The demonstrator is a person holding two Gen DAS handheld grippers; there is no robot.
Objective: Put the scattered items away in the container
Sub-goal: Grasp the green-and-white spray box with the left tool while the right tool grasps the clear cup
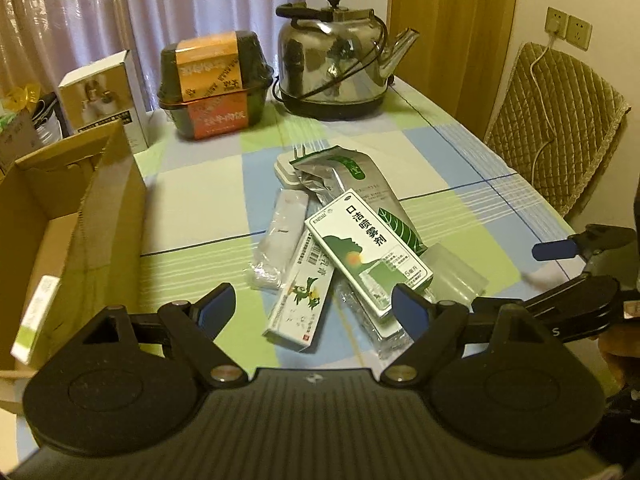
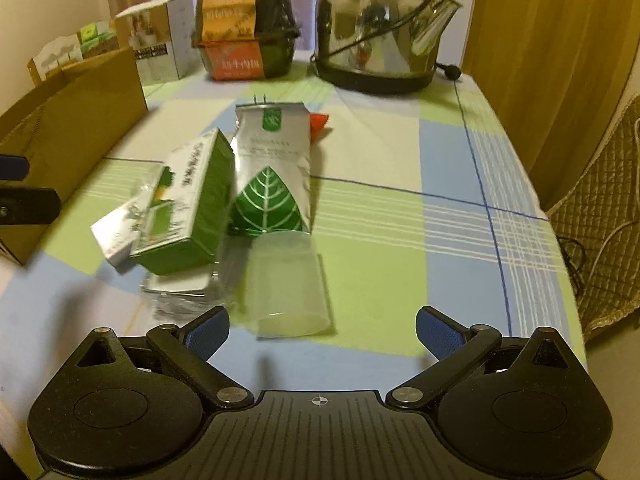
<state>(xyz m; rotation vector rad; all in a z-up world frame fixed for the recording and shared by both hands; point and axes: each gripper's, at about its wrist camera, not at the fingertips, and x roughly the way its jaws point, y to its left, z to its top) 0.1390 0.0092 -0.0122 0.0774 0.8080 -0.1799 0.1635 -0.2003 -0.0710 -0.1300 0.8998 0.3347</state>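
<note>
A pile of small items lies mid-table: a green-and-white spray box [image 1: 368,248] [image 2: 192,204], a slim white ointment box [image 1: 298,300], a silver leaf-print pouch [image 1: 360,188] [image 2: 272,172], a white wrapped packet [image 1: 280,236], a white plug [image 1: 286,170] and a clear plastic cup [image 1: 456,272] [image 2: 286,284] on its side. The open cardboard box [image 1: 68,216] [image 2: 72,128] stands at the left with a small green-white box [image 1: 34,320] inside. My left gripper [image 1: 314,308] hovers open just before the pile. My right gripper [image 2: 322,330] is open, close behind the cup.
At the table's far end stand a steel kettle [image 1: 332,68] [image 2: 376,36], a black-and-orange food container [image 1: 214,84] [image 2: 244,36] and a white-gold carton [image 1: 104,96] [image 2: 160,40]. A padded chair [image 1: 556,128] sits by the right table edge. The other gripper [image 1: 580,280] shows at right.
</note>
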